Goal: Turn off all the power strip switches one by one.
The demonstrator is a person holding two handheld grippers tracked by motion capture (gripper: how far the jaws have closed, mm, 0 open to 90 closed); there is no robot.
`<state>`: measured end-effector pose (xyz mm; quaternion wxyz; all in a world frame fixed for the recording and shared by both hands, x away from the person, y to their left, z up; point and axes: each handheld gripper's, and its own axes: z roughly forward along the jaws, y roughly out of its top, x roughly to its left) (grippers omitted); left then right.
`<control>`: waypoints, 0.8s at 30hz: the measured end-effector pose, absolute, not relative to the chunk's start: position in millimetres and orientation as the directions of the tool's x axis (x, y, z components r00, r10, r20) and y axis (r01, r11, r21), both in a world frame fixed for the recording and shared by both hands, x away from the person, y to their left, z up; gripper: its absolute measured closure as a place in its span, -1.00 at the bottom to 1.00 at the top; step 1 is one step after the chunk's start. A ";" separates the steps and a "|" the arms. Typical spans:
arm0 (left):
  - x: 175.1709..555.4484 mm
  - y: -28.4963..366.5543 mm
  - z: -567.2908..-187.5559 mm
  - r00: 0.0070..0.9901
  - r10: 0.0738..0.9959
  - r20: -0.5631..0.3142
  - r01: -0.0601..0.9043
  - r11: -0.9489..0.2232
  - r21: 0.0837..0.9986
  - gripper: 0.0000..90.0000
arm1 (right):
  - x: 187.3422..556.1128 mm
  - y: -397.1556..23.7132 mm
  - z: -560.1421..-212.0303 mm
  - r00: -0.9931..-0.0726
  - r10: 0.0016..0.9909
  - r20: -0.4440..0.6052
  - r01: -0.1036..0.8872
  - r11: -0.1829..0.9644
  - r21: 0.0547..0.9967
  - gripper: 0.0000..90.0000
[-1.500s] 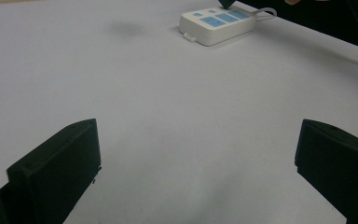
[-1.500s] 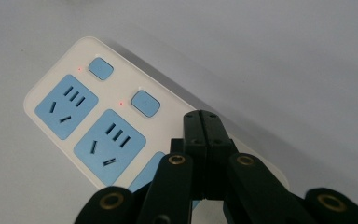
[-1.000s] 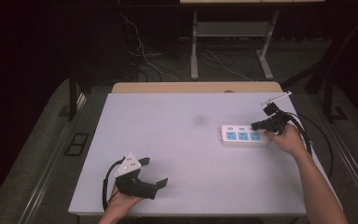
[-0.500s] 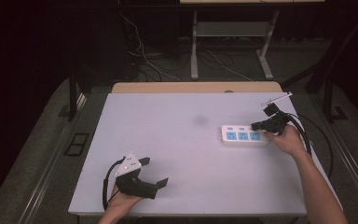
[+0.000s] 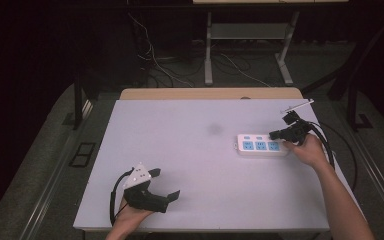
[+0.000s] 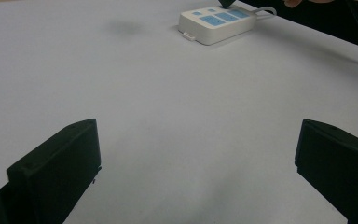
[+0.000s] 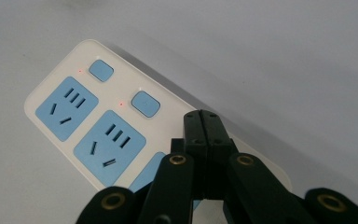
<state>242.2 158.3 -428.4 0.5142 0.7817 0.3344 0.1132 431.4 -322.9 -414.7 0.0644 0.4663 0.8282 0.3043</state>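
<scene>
High cam overhead facing fwd, gripper cams low, close, all share power strip (image 5: 260, 145).

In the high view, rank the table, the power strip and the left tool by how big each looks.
1. Table, by far the largest.
2. Left tool and power strip look about alike; the tool sits nearer the camera, so I will not rank them.

i see a white power strip (image 5: 261, 145) with blue sockets (image 7: 110, 146), blue buttons (image 7: 145, 103) and small red lights (image 7: 121, 103), on a pale grey table (image 5: 200, 150); both grippers look black.
</scene>
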 end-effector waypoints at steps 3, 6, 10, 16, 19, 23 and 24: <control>242.4 158.7 -428.2 0.750 0.640 -0.166 0.406 -0.248 0.880 -1.00 | 431.8 -322.8 -414.4 -0.555 0.812 0.181 0.737 0.378 0.561 1.00; 242.5 159.3 -428.2 0.748 0.642 -0.168 0.407 -0.244 0.880 -1.00 | 432.7 -323.8 -414.5 -0.554 0.810 0.191 0.740 0.374 0.559 1.00; 242.8 159.9 -428.2 0.748 0.642 -0.169 0.407 -0.241 0.881 -1.00 | 432.2 -322.6 -413.9 -0.556 0.811 0.182 0.738 0.380 0.557 1.00; 243.3 159.6 -428.4 0.746 0.644 -0.170 0.409 -0.241 0.880 -1.00 | 432.8 -319.6 -408.5 -0.566 0.808 0.164 0.732 0.402 0.550 1.00; 243.5 160.0 -428.2 0.746 0.645 -0.168 0.407 -0.241 0.881 -1.00 | 433.1 -316.2 -404.9 -0.588 0.794 0.152 0.719 0.427 0.549 1.00; 242.7 160.2 -427.4 0.744 0.646 -0.168 0.405 -0.237 0.883 -1.00 | 434.1 -309.4 -396.2 -0.603 0.784 0.146 0.702 0.435 0.563 1.00; 242.6 160.2 -427.5 0.745 0.646 -0.168 0.405 -0.237 0.883 -1.00 | 434.1 -309.4 -396.2 -0.603 0.784 0.146 0.702 0.435 0.563 1.00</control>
